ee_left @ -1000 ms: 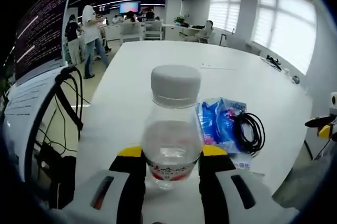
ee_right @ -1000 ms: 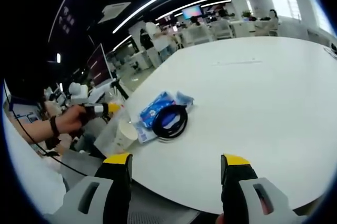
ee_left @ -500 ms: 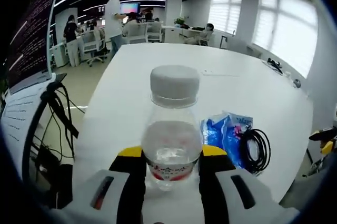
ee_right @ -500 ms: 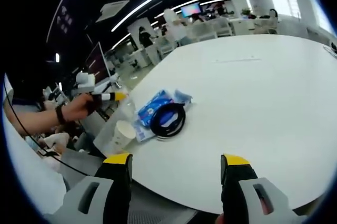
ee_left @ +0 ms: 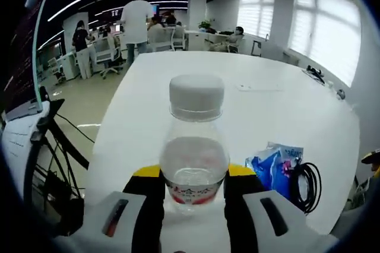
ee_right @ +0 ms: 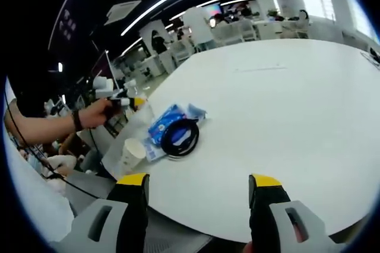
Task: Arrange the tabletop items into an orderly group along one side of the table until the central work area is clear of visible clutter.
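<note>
between our left jaws: a clear plastic water bottle with a white cap and red label (ee_left: 195,146), upright, lifted above the near edge of the large white oval table (ee_left: 237,98)
left gripper (ee_left: 194,174): clenched on the bottle, yellow-tipped black jaws pressing its lower body from both sides
bottle from the right gripper view: we see it as a clear shape (ee_right: 129,140) held out over the table's left edge, cap toward the camera
hand (ee_right: 98,112): ours, with a dark wrist strap, wrapped around the left gripper
right gripper (ee_right: 199,189): released, jaws standing wide apart with nothing between them, hanging over the table's near edge
blue and white plastic packet (ee_left: 274,166): lying flat on the table, to the right of the bottle
coil of black cable (ee_left: 307,179): lying partly on the packet's right side, touching it; in the right gripper view the coil (ee_right: 180,137) sits on top of the packet (ee_right: 163,125)
table centre: bare white surface, with the packet and cable near its left edge as the right gripper view shows it
background: people (ee_left: 135,24) standing among desks and chairs beyond the table's far end
</note>
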Tool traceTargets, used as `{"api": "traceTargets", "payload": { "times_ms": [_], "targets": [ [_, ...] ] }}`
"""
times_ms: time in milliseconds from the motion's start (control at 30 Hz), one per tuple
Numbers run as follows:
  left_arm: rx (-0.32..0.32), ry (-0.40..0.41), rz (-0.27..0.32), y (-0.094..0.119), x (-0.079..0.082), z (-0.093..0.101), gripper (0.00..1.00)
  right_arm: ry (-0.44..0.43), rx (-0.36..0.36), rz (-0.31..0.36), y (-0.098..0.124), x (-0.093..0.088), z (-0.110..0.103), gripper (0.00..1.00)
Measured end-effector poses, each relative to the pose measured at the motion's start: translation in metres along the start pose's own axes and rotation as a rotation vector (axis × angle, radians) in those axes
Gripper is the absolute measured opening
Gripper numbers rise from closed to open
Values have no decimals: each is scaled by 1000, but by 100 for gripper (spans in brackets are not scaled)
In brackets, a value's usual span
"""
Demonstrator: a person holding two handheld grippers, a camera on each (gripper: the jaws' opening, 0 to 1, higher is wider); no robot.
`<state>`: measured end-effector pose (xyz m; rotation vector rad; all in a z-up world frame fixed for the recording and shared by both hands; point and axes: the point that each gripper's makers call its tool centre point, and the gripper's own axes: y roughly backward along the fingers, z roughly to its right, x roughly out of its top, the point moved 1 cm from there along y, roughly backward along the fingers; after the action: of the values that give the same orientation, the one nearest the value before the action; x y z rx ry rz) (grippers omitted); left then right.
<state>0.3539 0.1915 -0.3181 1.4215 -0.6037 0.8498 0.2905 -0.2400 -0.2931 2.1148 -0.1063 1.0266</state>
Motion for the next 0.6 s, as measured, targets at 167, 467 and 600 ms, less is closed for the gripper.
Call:
{"api": "traceTargets", "payload": {
  "times_ms": [167,467,600],
  "targets": [
    [14,1,20,-13,14,-6,38,-3,-4,-8,1,1,4,70],
    [52,-20,38,-29,9,-15,38,-1,1,-19,-3,3,0,69],
    [68,-34,64,-18,11,-6,38,1,3,-19,-6,6,1,70]
  ]
}}
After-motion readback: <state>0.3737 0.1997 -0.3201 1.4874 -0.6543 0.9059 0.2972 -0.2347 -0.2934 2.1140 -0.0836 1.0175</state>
